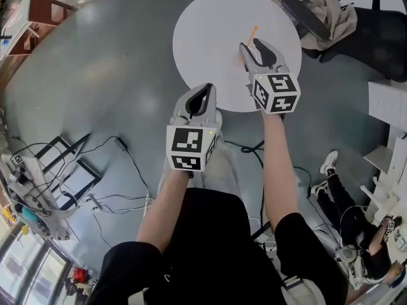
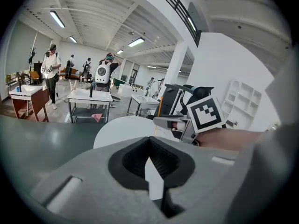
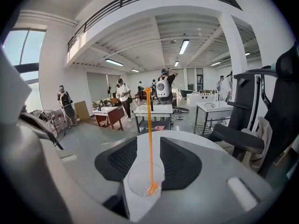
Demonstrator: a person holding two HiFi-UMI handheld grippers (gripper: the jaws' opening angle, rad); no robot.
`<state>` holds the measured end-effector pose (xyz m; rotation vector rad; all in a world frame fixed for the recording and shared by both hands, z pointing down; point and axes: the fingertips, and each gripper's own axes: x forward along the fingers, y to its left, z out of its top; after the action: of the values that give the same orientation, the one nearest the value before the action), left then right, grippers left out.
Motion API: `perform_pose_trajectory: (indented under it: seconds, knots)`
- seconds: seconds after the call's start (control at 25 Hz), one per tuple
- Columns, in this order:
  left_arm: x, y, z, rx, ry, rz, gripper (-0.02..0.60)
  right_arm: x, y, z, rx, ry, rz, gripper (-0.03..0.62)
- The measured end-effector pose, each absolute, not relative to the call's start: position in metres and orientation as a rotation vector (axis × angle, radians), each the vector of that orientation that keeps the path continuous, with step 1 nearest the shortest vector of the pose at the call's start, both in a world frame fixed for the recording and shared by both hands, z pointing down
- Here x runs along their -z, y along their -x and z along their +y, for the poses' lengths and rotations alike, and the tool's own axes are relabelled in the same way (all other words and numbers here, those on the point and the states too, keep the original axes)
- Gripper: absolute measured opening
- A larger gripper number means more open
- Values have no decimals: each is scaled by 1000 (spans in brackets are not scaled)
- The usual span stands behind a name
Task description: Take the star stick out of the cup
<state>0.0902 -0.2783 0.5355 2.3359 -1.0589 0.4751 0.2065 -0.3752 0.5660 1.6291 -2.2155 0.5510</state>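
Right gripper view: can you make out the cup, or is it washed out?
Right gripper view: clear cup faint against the white table, only its rim reads; star stick sharp; fisheye bends the edges. Head view: even light, no hard shadows. Left gripper view: left tool soft up close.

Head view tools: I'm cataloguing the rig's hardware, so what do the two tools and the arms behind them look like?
The left tool and right tool are light grey shells with black ribbed pads inside the jaws. Each carries a white cube with black square markers. The person wears a black short-sleeved top; forearms are bare.
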Motion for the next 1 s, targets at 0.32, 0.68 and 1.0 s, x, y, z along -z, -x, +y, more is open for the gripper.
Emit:
perform_pose_trajectory:
  seconds: [0.32, 0.68, 1.0]
  knots:
    - [-537, -85, -284, -466, -2319, -1077, 3, -569, -206, -377, -538, -1648, -2197, 115]
    - [-535, -80, -284, -462, -2313, -1094, 3, -555, -210, -379, -448, -1686, -2189, 25]
    - [-517, -72, -284, -423, -2331, -1109, 3, -516, -209, -374, -409, -1725, -2223, 25]
